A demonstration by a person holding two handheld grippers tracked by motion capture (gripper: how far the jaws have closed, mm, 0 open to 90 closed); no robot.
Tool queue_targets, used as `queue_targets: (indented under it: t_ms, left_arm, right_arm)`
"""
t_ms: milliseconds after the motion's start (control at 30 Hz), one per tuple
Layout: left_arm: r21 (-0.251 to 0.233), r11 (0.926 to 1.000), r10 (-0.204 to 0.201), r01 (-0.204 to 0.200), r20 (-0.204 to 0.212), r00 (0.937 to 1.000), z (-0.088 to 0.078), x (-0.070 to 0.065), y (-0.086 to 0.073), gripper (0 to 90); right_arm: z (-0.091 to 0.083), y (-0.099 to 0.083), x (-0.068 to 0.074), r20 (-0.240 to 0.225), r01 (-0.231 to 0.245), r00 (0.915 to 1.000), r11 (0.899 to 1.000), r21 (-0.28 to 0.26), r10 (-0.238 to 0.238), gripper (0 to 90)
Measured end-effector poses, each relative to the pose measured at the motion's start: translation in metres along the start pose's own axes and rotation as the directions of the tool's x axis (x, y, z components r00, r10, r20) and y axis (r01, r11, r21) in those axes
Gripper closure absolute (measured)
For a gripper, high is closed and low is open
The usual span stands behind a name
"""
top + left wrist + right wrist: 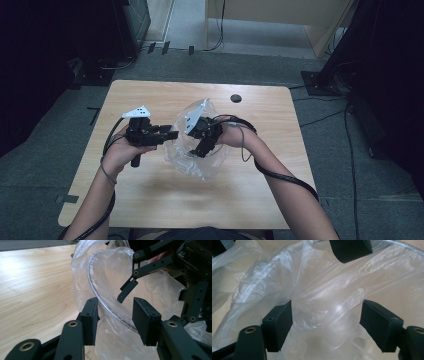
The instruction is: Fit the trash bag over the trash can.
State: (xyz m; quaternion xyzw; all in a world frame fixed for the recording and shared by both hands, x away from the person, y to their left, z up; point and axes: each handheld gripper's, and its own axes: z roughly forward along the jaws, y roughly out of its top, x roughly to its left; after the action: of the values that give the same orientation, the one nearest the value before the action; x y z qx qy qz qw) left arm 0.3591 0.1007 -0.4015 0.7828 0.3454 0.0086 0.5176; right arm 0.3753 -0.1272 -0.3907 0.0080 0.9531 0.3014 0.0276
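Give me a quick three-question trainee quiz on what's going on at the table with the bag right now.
1. True or false: the clear plastic bag lies flat and untouched on the wooden table.
2. Which hand-held gripper has the bag's zip rim running between its jaws: A left, B right?
3. What dark feature sits in the tabletop near its far edge?

Key:
1. False; both grippers are at it and it is bunched up.
2. A.
3. A small round hole.
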Motion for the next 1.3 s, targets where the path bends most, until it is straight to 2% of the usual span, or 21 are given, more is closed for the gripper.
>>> queue_targets:
  t_ms: [133, 300, 333, 433, 467, 567, 600, 633, 667, 700, 733, 767, 800, 900, 933, 1000, 1133, 1167, 1233, 1267, 1300]
  left_arm:
    - [0.002, 1.0000, 0.002, -0.002, -0.001, 1.0000, 0.000, 0.000, 0.000, 55.4]
    - [0.002, 1.0000, 0.004, -0.004, -0.001, 1.0000, 0.000, 0.000, 0.000, 55.4]
    - [0.002, 1.0000, 0.005, -0.005, -0.002, 1.0000, 0.000, 0.000, 0.000, 55.4]
    - [0.002, 1.0000, 0.005, -0.005, -0.004, 1.0000, 0.000, 0.000, 0.000, 55.4]
    - [0.002, 1.0000, 0.006, -0.006, -0.005, 1.0000, 0.000, 0.000, 0.000, 55.4]
    - [0.002, 1.0000, 0.008, -0.008, -0.006, 1.0000, 0.000, 0.000, 0.000, 55.3]
    - [0.004, 0.9999, 0.009, -0.009, -0.007, 0.9999, 0.000, -0.001, 0.000, 55.3]
    - [0.005, 0.9999, 0.010, -0.010, -0.008, 0.9999, 0.000, -0.001, 0.000, 55.3]
    - [0.004, 0.9999, 0.010, -0.009, -0.008, 0.9999, 0.000, -0.001, 0.000, 55.3]
    - [0.003, 1.0000, 0.009, -0.009, -0.007, 0.9999, 0.000, -0.001, 0.000, 55.3]
    - [0.002, 1.0000, 0.009, -0.009, -0.007, 0.9999, 0.000, -0.001, 0.000, 55.3]
    - [0.002, 1.0000, 0.009, -0.009, -0.007, 0.9999, 0.000, -0.001, 0.000, 55.3]
    - [0.001, 1.0000, 0.009, -0.009, -0.008, 0.9999, 0.000, -0.001, 0.000, 55.3]
    - [-0.001, 1.0000, 0.009, -0.009, -0.006, 0.9999, 0.000, -0.001, 0.000, 55.3]
    - [-0.001, 1.0000, 0.009, -0.009, -0.006, 0.9999, 0.000, -0.001, 0.000, 55.3]
    - [-0.002, 0.9999, 0.010, -0.010, -0.006, 0.9999, 0.000, 0.000, 0.000, 55.2]
    - [-0.002, 0.9999, 0.011, -0.011, -0.006, 0.9999, 0.000, 0.000, 0.000, 55.2]
    - [-0.003, 0.9999, 0.010, -0.010, -0.005, 0.9999, 0.000, 0.000, -0.001, 55.2]
    - [-0.003, 0.9999, 0.010, -0.010, -0.004, 0.9999, 0.000, 0.000, -0.001, 55.2]
    - [-0.003, 0.9999, 0.010, -0.010, -0.004, 0.9999, 0.000, 0.000, -0.001, 55.1]
    - [-0.005, 0.9999, 0.010, -0.010, -0.002, 0.9999, 0.000, 0.000, -0.001, 55.1]
  right_arm:
    - [-0.001, -0.003, -0.005, 0.016, 0.018, 0.9997, 1.000, 0.004, -0.018, 16.1]
    - [-0.009, -0.006, -0.011, 0.020, -0.025, 0.9995, 0.999, 0.020, 0.024, 16.1]
    - [-0.016, -0.006, -0.018, 0.011, -0.102, 0.9947, 0.995, 0.001, 0.102, 16.1]
    - [-0.022, -0.006, -0.024, 0.021, -0.167, 0.9855, 0.985, -0.041, 0.168, 15.4]
    - [-0.022, -0.006, -0.024, 0.032, -0.171, 0.9845, 0.984, -0.053, 0.173, 15.2]
    - [-0.022, -0.004, -0.022, 0.033, -0.159, 0.9867, 0.987, -0.011, 0.159, 15.1]
    - [-0.019, -0.004, -0.016, -0.005, -0.103, 0.9947, 0.994, 0.025, 0.103, 20.4]
    - [-0.017, -0.003, -0.013, 0.006, -0.100, 0.9950, 0.995, 0.028, 0.100, 34.3]
    - [-0.016, -0.002, -0.013, 0.011, -0.162, 0.9867, 0.986, 0.025, 0.162, 46.3]
    - [-0.016, 0.000, -0.014, 0.014, -0.245, 0.9694, 0.969, 0.015, 0.245, 45.8]
    - [-0.016, 0.001, -0.017, 0.001, -0.344, 0.9391, 0.939, -0.020, 0.344, 47.5]
    - [-0.016, 0.001, -0.017, 0.001, -0.344, 0.9391, 0.939, -0.020, 0.344, 47.5]
    - [-0.018, 0.004, -0.025, -0.024, -0.453, 0.8913, 0.888, -0.083, 0.453, 56.6]
    - [-0.022, 0.009, -0.028, 0.023, -0.393, 0.9181, 0.916, -0.083, 0.396, 73.9]
    - [-0.022, 0.009, -0.028, 0.023, -0.393, 0.9181, 0.916, -0.083, 0.396, 73.9]
    - [-0.020, 0.017, -0.032, 0.034, -0.423, 0.9045, 0.904, -0.055, 0.425, 84.4]
    - [-0.008, 0.021, -0.036, 0.042, -0.441, 0.8966, 0.898, -0.012, 0.441, 84.9]
    - [0.002, 0.021, -0.038, 0.032, -0.457, 0.8895, 0.890, 0.018, 0.456, 84.8]
    - [0.009, 0.024, -0.039, 0.043, -0.470, 0.8827, 0.881, 0.054, 0.468, 81.2]
    - [0.009, 0.024, -0.039, 0.043, -0.470, 0.8827, 0.881, 0.054, 0.468, 81.2]
    - [0.010, 0.024, -0.038, 0.047, -0.456, 0.8898, 0.890, 0.034, 0.454, 77.8]
